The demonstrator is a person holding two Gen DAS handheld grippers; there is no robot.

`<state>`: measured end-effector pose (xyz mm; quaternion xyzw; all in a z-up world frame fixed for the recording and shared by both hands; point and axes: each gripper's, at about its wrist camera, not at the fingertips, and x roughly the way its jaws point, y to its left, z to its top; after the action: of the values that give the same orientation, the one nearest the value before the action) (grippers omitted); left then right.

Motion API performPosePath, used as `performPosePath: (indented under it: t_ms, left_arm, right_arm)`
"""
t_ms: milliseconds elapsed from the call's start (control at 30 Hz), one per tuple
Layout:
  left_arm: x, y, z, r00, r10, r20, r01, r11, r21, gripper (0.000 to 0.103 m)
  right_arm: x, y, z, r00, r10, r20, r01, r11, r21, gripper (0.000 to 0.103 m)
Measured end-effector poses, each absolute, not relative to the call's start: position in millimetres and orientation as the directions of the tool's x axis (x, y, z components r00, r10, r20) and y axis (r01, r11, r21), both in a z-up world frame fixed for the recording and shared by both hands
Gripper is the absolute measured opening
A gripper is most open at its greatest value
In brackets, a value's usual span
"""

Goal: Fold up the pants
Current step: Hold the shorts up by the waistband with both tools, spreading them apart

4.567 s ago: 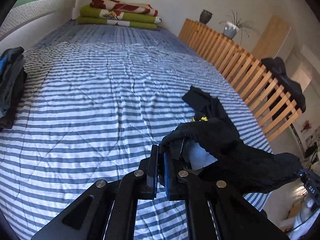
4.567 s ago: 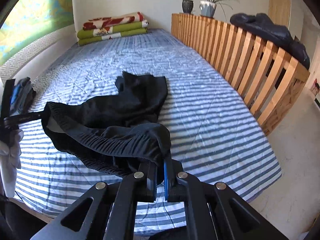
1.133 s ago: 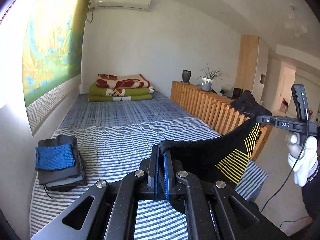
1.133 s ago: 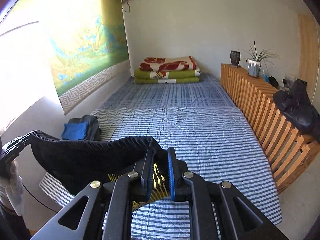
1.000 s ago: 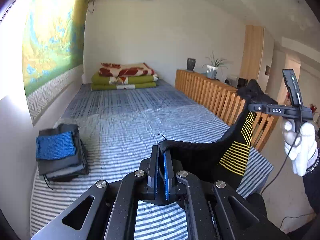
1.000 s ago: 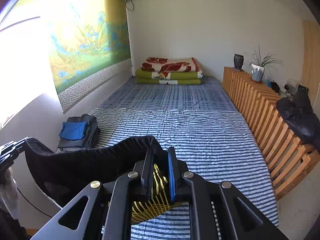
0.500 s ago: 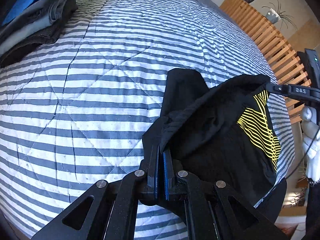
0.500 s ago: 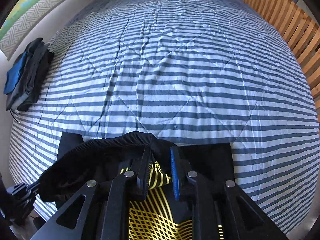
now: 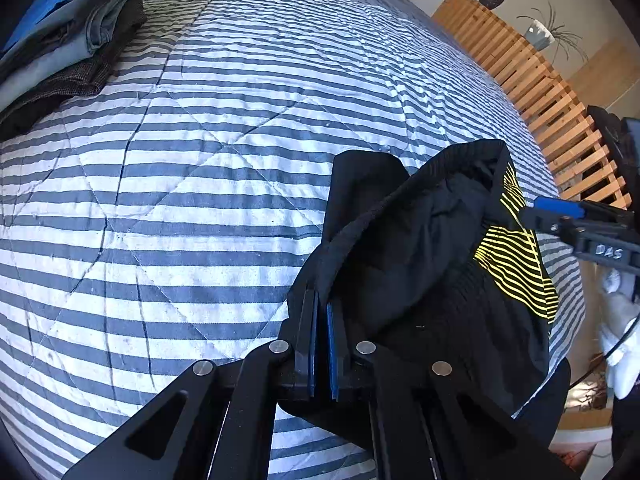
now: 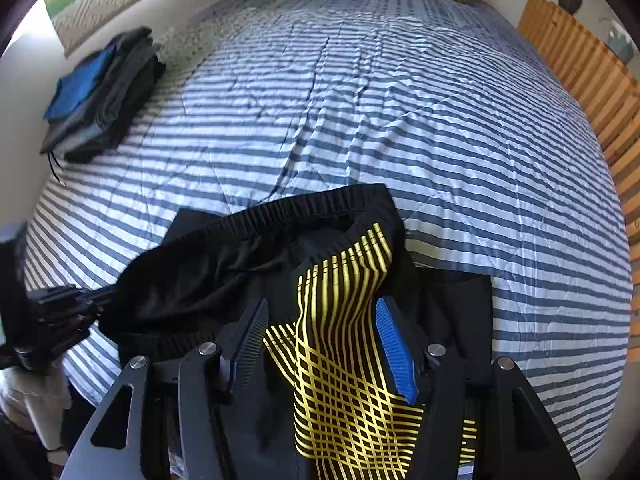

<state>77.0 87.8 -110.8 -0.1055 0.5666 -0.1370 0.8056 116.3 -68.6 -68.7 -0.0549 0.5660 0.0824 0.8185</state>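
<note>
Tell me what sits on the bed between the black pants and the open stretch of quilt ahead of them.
Nothing visible. The striped quilt beyond the black pants is bare; the folded clothes stack lies off at its left edge, apart from them.

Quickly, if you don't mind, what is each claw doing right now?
Left claw: closed on the black pants waistband.
Right claw: open, holding nothing, pants lying between its fingers.

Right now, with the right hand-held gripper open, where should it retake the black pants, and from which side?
Grip the ribbed waistband at its right end, coming from the near bed edge. That thick band stands raised off the striped bedspread, while the left hand-held gripper pinches the other end. The right hand-held gripper hangs open over the yellow print.
</note>
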Motion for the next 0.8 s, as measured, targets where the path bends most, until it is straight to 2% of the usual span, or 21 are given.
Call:
performPosePath:
  t_ms: [100,133,167,200,267,300,367,400,433,600,700,800]
  left_arm:
    - [76,92,-109,0.322,-0.324,-0.89,0.092,0.946,-0.311,0.004]
    - [75,94,-106,0.326,-0.317,-0.89,0.094,0.948,-0.304,0.004]
    - [75,94,-104,0.331,-0.31,-0.891,0.098,0.951,-0.294,0.004]
    - [75,94,-102,0.336,-0.304,-0.891,0.104,0.953,-0.286,0.005]
    - [77,90,-98,0.339,-0.303,-0.891,0.121,0.953,-0.278,0.005]
    - [77,88,-95,0.337,-0.303,-0.892,0.134,0.953,-0.273,0.01]
    - [80,80,-90,0.336,-0.295,-0.895,0.153,0.954,-0.257,0.032]
    - [84,73,-87,0.342,-0.289,-0.894,0.16,0.956,-0.247,0.05]
    - [86,67,-84,0.35,-0.289,-0.891,0.175,0.955,-0.241,0.056]
    - [105,37,-75,0.37,-0.269,-0.889,0.243,0.952,-0.186,0.06]
    - [118,32,-79,0.354,-0.295,-0.887,0.24,0.946,-0.219,0.06]
    - [126,23,-85,0.345,-0.3,-0.889,0.264,0.94,-0.215,0.06]
  right_arm:
    - [128,-51,-103,0.317,-0.05,-0.947,-0.207,0.971,-0.12,0.048]
    - [128,-53,-109,0.319,-0.081,-0.944,-0.197,0.969,-0.149,0.027]
    - [128,-58,-113,0.313,-0.079,-0.947,-0.187,0.972,-0.143,0.013]
    - [125,-68,-112,0.297,-0.052,-0.953,-0.177,0.978,-0.109,0.004]
    - [114,-94,-99,0.313,-0.001,-0.95,-0.142,0.989,-0.048,0.003]
    - [107,-107,-91,0.339,0.002,-0.941,-0.132,0.99,-0.046,0.003]
    - [90,-134,-73,0.388,-0.003,-0.922,-0.104,0.993,-0.047,0.002]
    - [82,-147,-66,0.401,0.0,-0.916,-0.083,0.996,-0.037,0.002]
    - [74,-161,-59,0.409,0.013,-0.913,-0.062,0.998,-0.013,0.002]
    - [52,-217,-48,0.433,0.029,-0.901,-0.001,1.0,0.031,0.002]
    - [53,-242,-52,0.442,0.004,-0.897,0.051,0.998,0.03,0.002]
    - [72,-274,-63,0.432,0.028,-0.902,0.124,0.988,0.09,0.002]
